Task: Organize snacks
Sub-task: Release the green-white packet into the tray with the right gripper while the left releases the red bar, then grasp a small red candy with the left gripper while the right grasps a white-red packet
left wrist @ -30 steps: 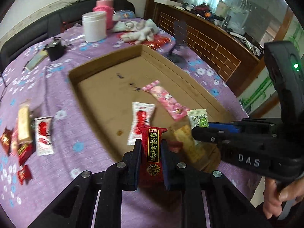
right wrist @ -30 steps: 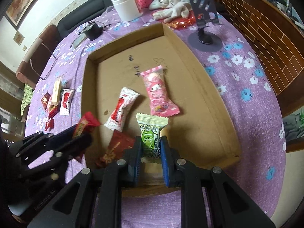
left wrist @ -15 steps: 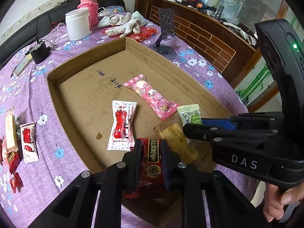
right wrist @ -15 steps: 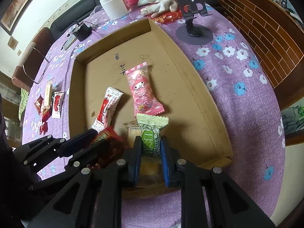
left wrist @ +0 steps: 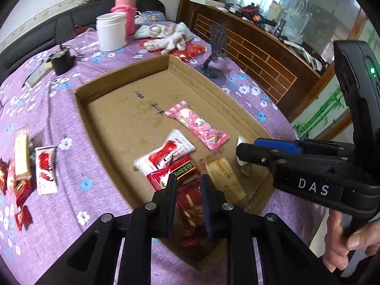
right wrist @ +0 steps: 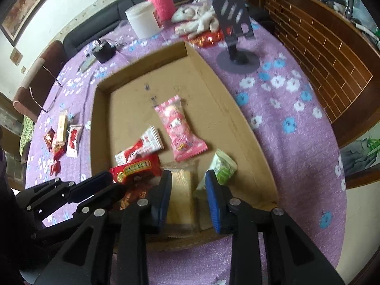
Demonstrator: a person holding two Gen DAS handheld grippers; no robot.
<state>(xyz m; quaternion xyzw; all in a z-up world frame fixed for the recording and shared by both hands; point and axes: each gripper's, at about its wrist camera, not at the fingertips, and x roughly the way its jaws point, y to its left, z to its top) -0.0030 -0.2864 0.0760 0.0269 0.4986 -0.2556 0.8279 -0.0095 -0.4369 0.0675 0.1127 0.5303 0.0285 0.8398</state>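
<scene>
A shallow cardboard box (left wrist: pixel 118 80) (right wrist: pixel 142 64) lies on the purple flowered cloth. In it are a pink packet (left wrist: pixel 197 125) (right wrist: pixel 180 128), a white-and-red packet (left wrist: pixel 166 154) (right wrist: pixel 140 147) and a beige biscuit packet (left wrist: pixel 225 180) (right wrist: pixel 180 190). My left gripper (left wrist: pixel 188 178) (right wrist: pixel 104 180) is low over the near corner, shut on one end of a red packet with a gold label (left wrist: pixel 173 171) (right wrist: pixel 135 168). My right gripper (right wrist: pixel 186 173) (left wrist: pixel 244 152) has its jaws opening. The green packet (right wrist: pixel 223 166) lies free just outside its right finger, and the beige packet shows below the gap.
Several loose snacks (left wrist: pixel 23 166) (right wrist: pixel 61 137) lie on the cloth left of the box. Behind it stand a white jar (left wrist: pixel 111 32), a pink-sleeved bottle (left wrist: pixel 125 16), gloves (left wrist: pixel 166 38), a phone stand (left wrist: pixel 217 47) and a black charger (left wrist: pixel 61 59). A wooden sideboard runs along the right.
The right jaws have parted and the green packet has slipped out to their right. The left gripper brought the red packet into the box's near corner, where it now sits twisted sideways.
</scene>
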